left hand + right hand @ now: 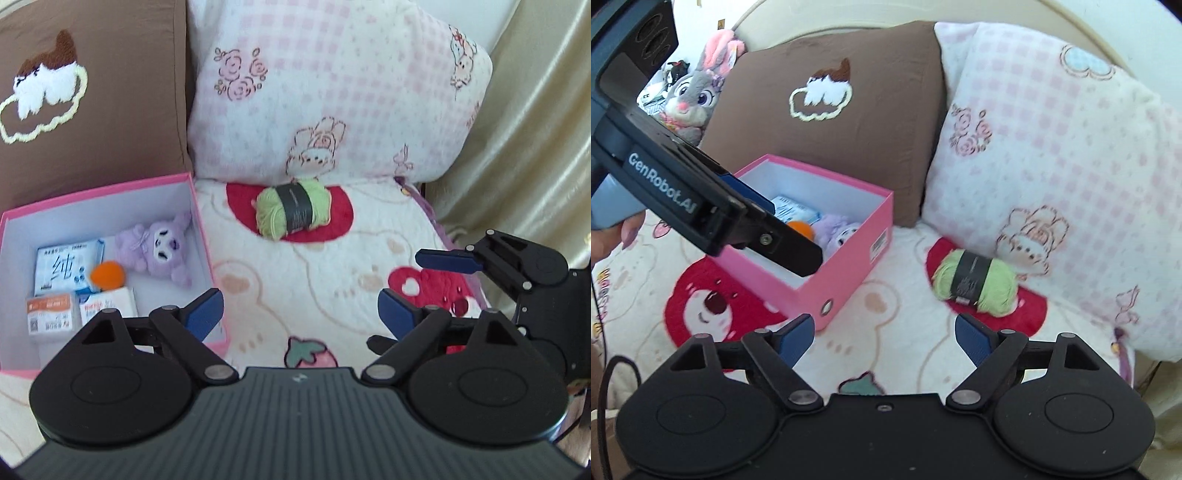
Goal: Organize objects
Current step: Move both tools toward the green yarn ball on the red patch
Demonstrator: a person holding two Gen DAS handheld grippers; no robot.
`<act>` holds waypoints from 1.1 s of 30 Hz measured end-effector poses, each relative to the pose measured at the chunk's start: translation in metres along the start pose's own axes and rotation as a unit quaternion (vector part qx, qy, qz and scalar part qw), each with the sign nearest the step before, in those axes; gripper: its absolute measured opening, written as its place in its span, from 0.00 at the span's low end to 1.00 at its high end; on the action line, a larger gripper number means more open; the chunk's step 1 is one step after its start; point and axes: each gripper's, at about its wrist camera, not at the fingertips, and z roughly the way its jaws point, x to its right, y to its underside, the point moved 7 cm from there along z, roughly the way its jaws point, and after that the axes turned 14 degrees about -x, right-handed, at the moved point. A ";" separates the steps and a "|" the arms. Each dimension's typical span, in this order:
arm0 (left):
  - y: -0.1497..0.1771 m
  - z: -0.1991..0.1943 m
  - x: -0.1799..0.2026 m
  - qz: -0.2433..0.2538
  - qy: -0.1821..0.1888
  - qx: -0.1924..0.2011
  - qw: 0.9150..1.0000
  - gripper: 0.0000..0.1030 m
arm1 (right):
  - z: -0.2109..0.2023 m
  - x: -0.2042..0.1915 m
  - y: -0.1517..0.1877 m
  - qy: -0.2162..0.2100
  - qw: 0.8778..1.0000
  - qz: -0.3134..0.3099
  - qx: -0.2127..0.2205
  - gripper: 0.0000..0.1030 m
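A green yarn ball [291, 208] with a dark paper band lies on the bed blanket in front of the pink-checked pillow; it also shows in the right wrist view [975, 282]. A pink box [199, 221] stands to its left and holds a purple plush [159, 249], an orange ball [107, 275] and several small packets [68, 267]. The box shows in the right wrist view [846, 254] too. My left gripper [301, 314] is open and empty, well short of the yarn. My right gripper [884, 338] is open and empty, also short of the yarn.
A brown cushion [831, 122] and a pink-checked pillow [1052, 158] lean at the back. A grey rabbit plush [694, 96] sits at the far left. A curtain [535, 129] hangs on the right. The right gripper's body [517, 266] shows at the left wrist view's right edge.
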 end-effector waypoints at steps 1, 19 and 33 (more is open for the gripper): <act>-0.006 0.003 0.001 0.000 0.004 0.002 1.000 0.88 | 0.003 0.004 -0.005 0.009 1.000 0.001 0.005 0.84; -0.090 0.074 -0.006 -0.026 0.033 0.037 0.998 0.90 | 0.076 0.075 -0.050 0.078 0.994 0.061 0.035 0.84; -0.100 0.151 -0.019 -0.042 0.032 0.024 0.998 0.87 | 0.150 0.114 -0.020 0.075 0.988 0.115 0.072 0.84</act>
